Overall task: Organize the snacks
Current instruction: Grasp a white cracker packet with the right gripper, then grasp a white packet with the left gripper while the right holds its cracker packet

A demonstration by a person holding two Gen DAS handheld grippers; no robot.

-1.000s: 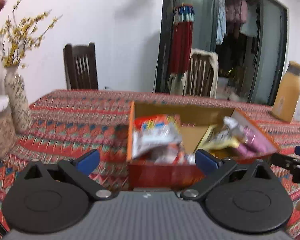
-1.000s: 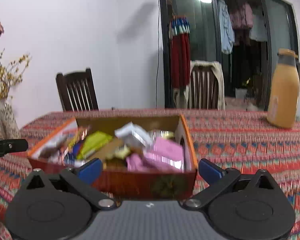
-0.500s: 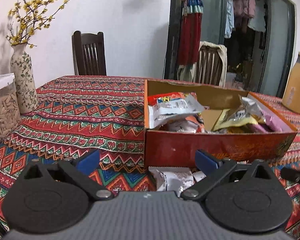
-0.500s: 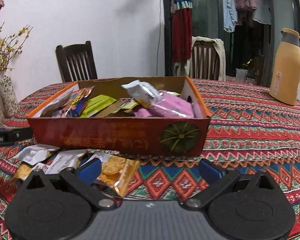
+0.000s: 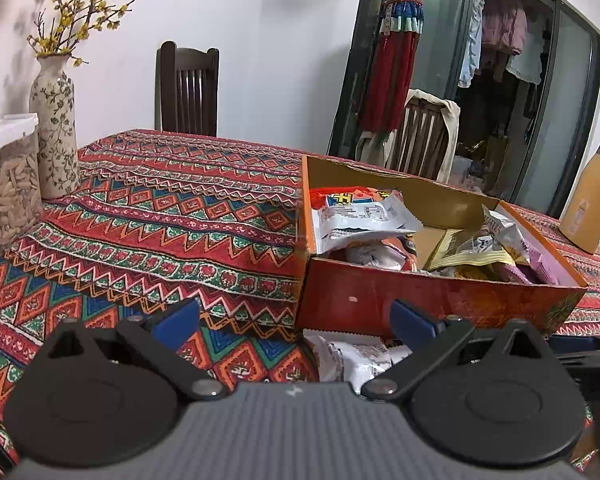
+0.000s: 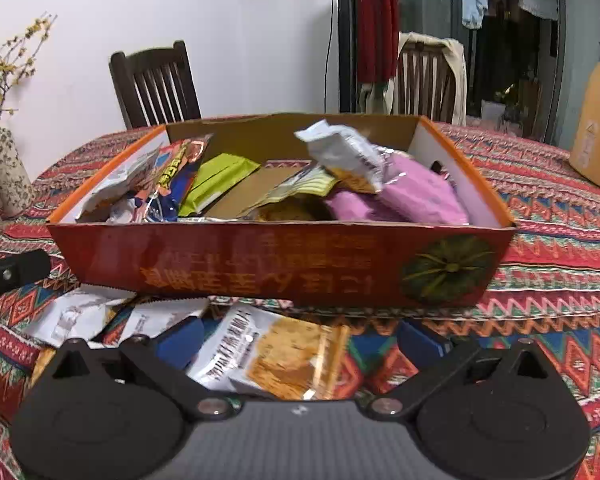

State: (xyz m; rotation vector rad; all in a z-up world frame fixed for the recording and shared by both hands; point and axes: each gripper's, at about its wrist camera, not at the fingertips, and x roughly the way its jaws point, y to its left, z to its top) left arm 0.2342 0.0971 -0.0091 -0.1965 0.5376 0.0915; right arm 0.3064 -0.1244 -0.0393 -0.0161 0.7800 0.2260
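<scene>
An orange cardboard box (image 6: 284,264) stands on the patterned tablecloth, filled with several snack packets, among them pink packets (image 6: 416,196) and a green one (image 6: 216,180). Loose packets lie in front of it: a cracker packet (image 6: 276,352) and white packets (image 6: 76,312). My right gripper (image 6: 300,338) is open just above the cracker packet. In the left wrist view the box (image 5: 420,300) sits ahead to the right, with a white packet (image 5: 356,356) below it. My left gripper (image 5: 294,320) is open over the cloth at the box's left corner, holding nothing.
A floral vase (image 5: 54,128) with yellow twigs and a clear container of seeds (image 5: 4,192) stand at the left. A tan thermos jug (image 5: 588,196) stands far right. Two wooden chairs (image 5: 186,88) are behind the table. The left gripper's finger (image 6: 12,272) shows at the right view's left edge.
Both grippers have dropped lower and drawn back from the box, so the loose packets in front of it have come into view. Both stay open.
</scene>
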